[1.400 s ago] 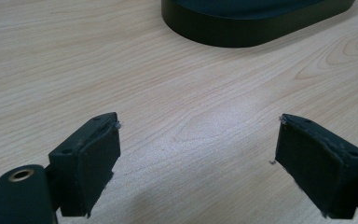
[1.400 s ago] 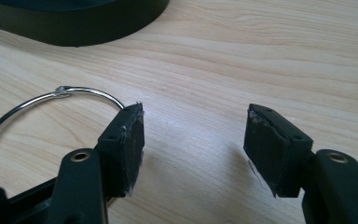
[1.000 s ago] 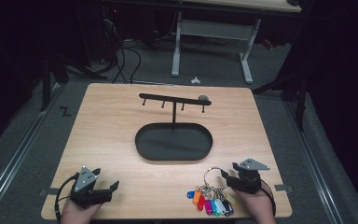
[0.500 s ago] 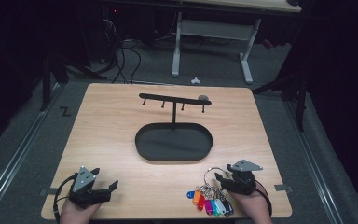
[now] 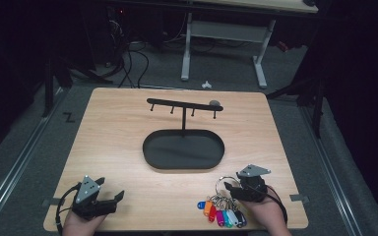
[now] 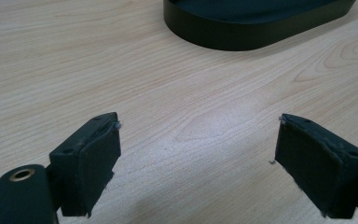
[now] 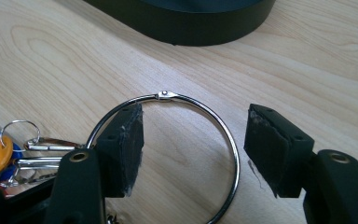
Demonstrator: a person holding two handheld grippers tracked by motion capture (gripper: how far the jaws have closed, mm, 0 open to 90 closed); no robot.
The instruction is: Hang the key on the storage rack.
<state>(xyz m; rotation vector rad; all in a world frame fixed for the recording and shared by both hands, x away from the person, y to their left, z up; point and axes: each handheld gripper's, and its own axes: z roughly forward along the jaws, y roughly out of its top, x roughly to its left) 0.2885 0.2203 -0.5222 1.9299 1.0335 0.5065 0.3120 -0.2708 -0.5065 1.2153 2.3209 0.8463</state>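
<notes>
Your right gripper (image 5: 232,188) sits at the near right of the table (image 5: 123,147), low over the big metal ring (image 7: 214,121) of the key bunch. In the right gripper view its jaws stand apart: the left pad overlaps the ring's left arc, while the right pad is just outside the ring's right side. Nothing is clamped. The ring lies flat on the wood, its hinge catch pointing toward the far side, and the coloured key tags (image 5: 220,215) fan out to the near left of it, just beside your hand.

Your left gripper (image 5: 114,198) rests at the near left corner, jaws wide apart over bare wood, holding nothing.

This looks like the grasp step: you are lining up on the ring before lifting it. The likely goal is the black stand (image 5: 183,114) with its row of pegs, rising from the oval tray (image 5: 150,157) in the middle of the table.

Next, you need one stretch of the ring's wire between the pads rather than the whole loop. Shift so a single arc sits centred, then close firmly; thin wire lying flat may slip out, so tip the pads down to the wood first.
</notes>
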